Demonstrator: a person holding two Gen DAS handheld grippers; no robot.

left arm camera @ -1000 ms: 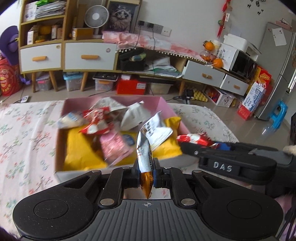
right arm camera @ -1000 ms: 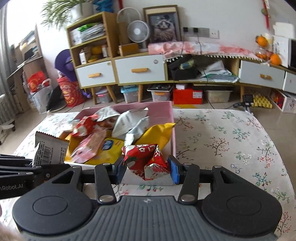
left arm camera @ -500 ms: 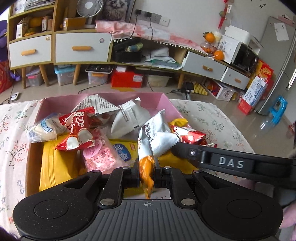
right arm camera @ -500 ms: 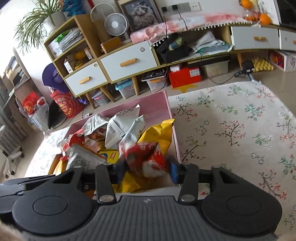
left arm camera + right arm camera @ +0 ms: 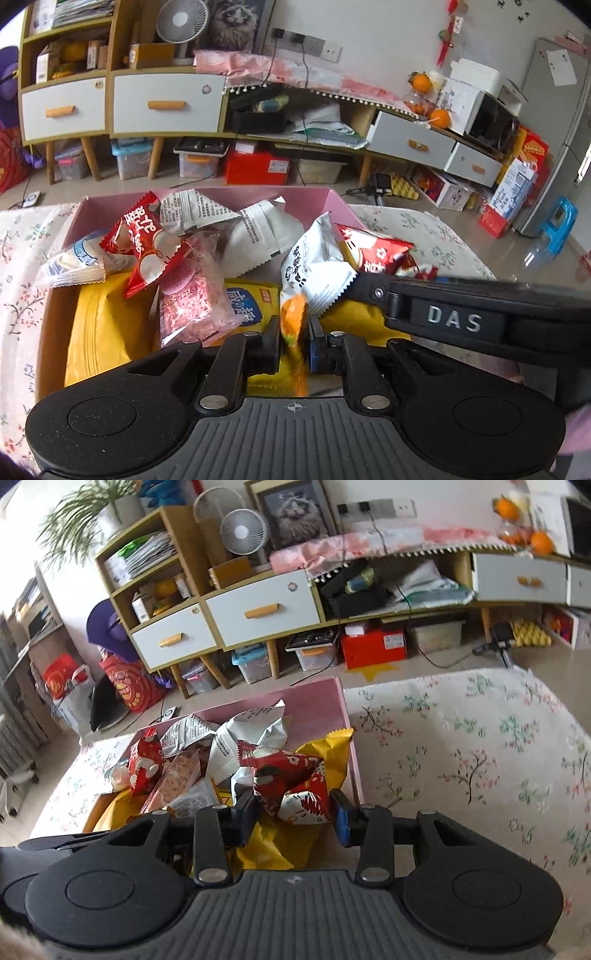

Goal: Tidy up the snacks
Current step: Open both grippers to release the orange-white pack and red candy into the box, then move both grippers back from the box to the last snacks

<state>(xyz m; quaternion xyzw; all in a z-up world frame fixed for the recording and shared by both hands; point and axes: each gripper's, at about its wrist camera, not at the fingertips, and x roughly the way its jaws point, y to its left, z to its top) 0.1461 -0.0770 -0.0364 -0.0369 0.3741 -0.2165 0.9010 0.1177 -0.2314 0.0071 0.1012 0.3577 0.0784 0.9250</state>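
Left gripper [image 5: 293, 341] opening; white packet [image 5: 314, 269] (seemingly) stands upright, long axis vertical.

Glossy crinkled foil on the white-and-orange snack packet [image 5: 314, 273] and the red snack packet [image 5: 288, 775]. Matt pink cardboard box [image 5: 221, 194]. Soft floral cloth on the table [image 5: 480, 746]. Matt black plastic fingers [image 5: 271, 343], ribbed.
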